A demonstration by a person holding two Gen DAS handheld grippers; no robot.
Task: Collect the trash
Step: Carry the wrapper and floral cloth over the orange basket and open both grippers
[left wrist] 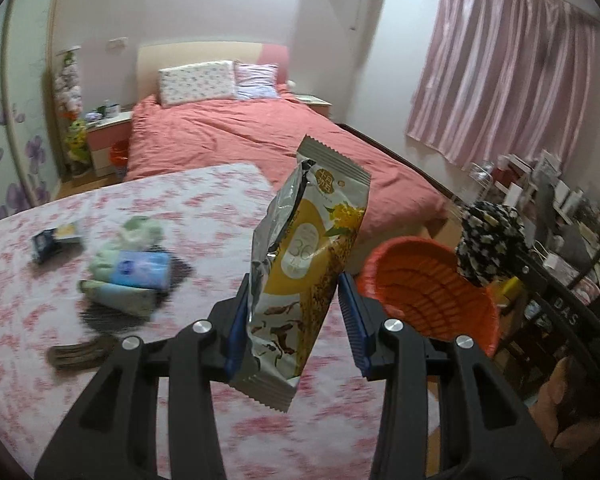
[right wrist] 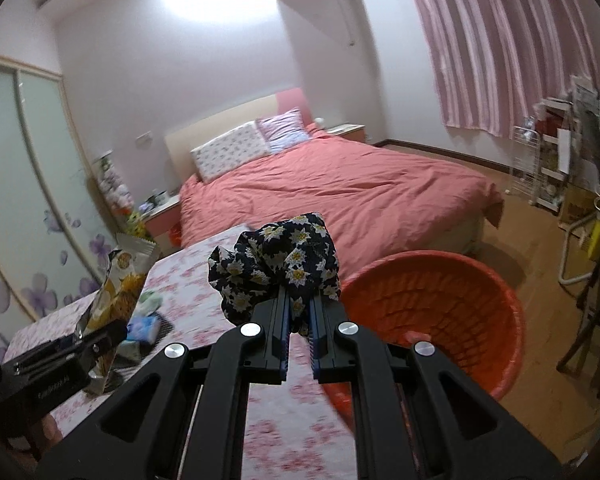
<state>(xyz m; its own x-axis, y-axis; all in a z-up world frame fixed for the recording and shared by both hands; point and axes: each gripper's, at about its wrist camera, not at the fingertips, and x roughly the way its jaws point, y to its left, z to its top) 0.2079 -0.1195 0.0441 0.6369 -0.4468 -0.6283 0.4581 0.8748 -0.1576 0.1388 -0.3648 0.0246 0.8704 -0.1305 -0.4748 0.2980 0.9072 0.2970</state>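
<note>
My left gripper is shut on a silver and yellow snack wrapper, holding it upright above the floral table; the wrapper also shows in the right wrist view. My right gripper is shut on a dark floral cloth scrunchie, held above the table's right edge next to the orange bin. The scrunchie and bin also show at the right of the left wrist view.
On the table lie a blue tissue pack, a pale green crumpled item, a small dark box, a tube and a brown hair clip. A pink bed stands behind. Cluttered shelves stand at the right.
</note>
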